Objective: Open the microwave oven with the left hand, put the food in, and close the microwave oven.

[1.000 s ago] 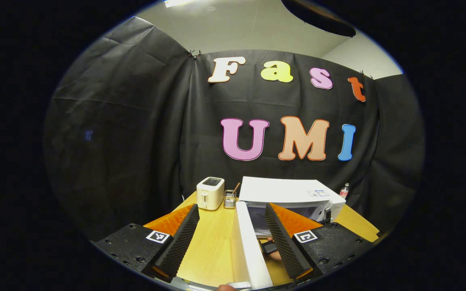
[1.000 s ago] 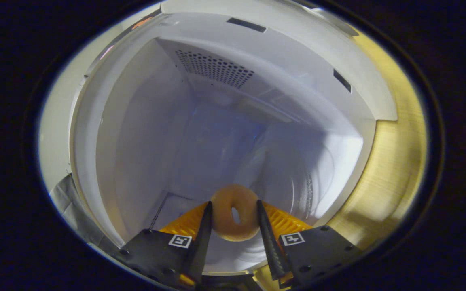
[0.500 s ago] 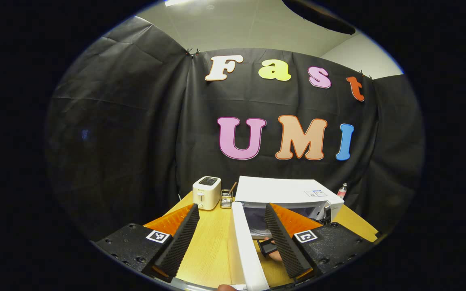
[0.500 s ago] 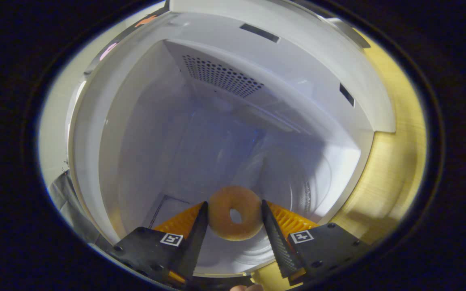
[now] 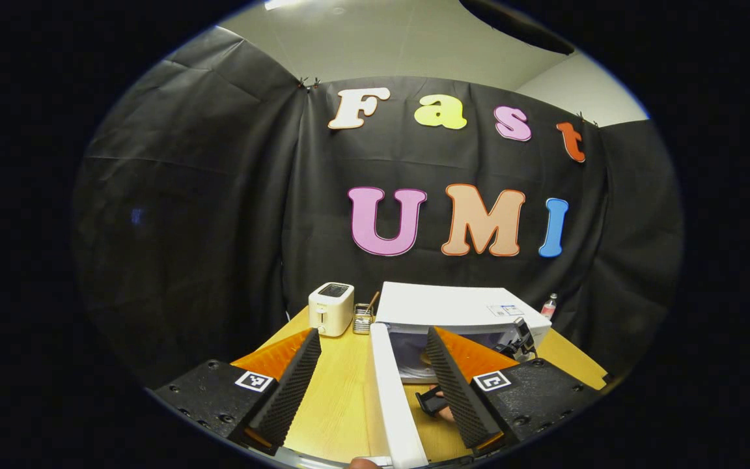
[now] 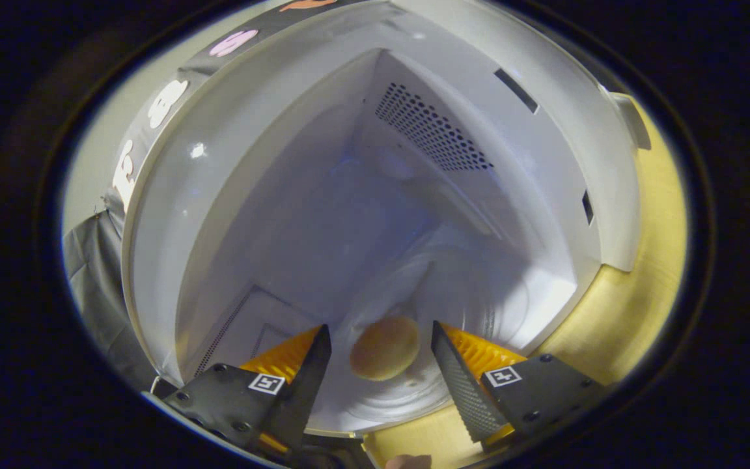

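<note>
Inside the white microwave point(image 6: 271, 195), my right gripper point(image 6: 378, 348) reaches through the open front with its fingers spread apart, gripping nothing. Between them, touching neither, the round tan food point(image 6: 385, 347) lies on the glass turntable point(image 6: 492, 306). From the left gripper view, my left gripper point(image 5: 372, 365) hangs over the wooden table point(image 5: 336, 404), its fingers also apart and straddling the edge of the open microwave door point(image 5: 391, 404) without pressing it. Beyond, a white toaster point(image 5: 331, 309) stands left of the microwave.
</note>
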Demonstrator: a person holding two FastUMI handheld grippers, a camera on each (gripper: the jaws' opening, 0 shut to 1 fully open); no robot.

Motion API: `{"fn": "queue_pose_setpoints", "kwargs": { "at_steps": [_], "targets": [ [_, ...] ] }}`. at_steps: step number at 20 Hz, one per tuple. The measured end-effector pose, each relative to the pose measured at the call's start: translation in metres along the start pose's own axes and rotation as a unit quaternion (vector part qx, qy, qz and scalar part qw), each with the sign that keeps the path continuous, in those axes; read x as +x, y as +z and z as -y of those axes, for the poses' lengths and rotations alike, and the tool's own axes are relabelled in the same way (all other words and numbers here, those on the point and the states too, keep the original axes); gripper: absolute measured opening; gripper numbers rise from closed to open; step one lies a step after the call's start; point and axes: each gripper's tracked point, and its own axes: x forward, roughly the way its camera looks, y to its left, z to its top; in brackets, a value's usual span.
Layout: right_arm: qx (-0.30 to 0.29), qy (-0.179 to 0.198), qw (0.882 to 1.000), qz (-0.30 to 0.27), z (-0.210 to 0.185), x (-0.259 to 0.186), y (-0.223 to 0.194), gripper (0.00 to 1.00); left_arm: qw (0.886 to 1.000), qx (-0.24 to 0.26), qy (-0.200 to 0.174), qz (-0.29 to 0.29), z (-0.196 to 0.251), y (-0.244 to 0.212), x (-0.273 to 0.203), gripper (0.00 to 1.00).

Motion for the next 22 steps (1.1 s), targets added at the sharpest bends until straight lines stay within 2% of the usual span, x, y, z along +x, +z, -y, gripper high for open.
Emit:
{"fn": "queue_pose_setpoints", "kwargs": {
  "at_steps": [1,5,10,11,12,17,21,22],
  "targets": [
    [-0.002,0.003,1.0,0.0,0.0,-0.001,0.0,0.84,1.0,0.0,0.0,0.0,0.001,0.0,0.0,0.96],
    [-0.02,0.023,1.0,-0.003,-0.005,-0.014,0.003,0.84,1.0,-0.001,0.002,-0.002,-0.002,-0.002,-0.004,0.96],
    [-0.096,0.035,0.995,-0.012,0.005,-0.041,0.005,0.84,1.0,0.019,0.013,0.003,-0.015,0.0,-0.01,0.96],
    [-0.105,0.039,0.994,-0.013,0.005,-0.049,0.007,0.95,1.0,0.023,0.015,0.002,-0.017,-0.001,-0.01,0.96],
    [-0.117,0.041,0.992,-0.014,0.006,-0.056,0.011,0.84,0.999,0.027,0.018,0.0,-0.021,-0.003,-0.011,0.96],
    [-0.172,0.081,0.981,-0.036,0.003,-0.105,0.035,0.84,0.999,0.04,0.02,-0.026,-0.037,-0.027,-0.019,0.96],
    [-0.24,0.109,0.964,-0.021,-0.009,-0.143,0.082,0.84,0.996,0.047,0.041,-0.056,-0.065,-0.05,-0.031,0.95],
    [-0.258,0.115,0.959,-0.013,-0.013,-0.149,0.096,0.95,0.996,0.043,0.042,-0.063,-0.067,-0.056,-0.034,0.93]
  ]
}}
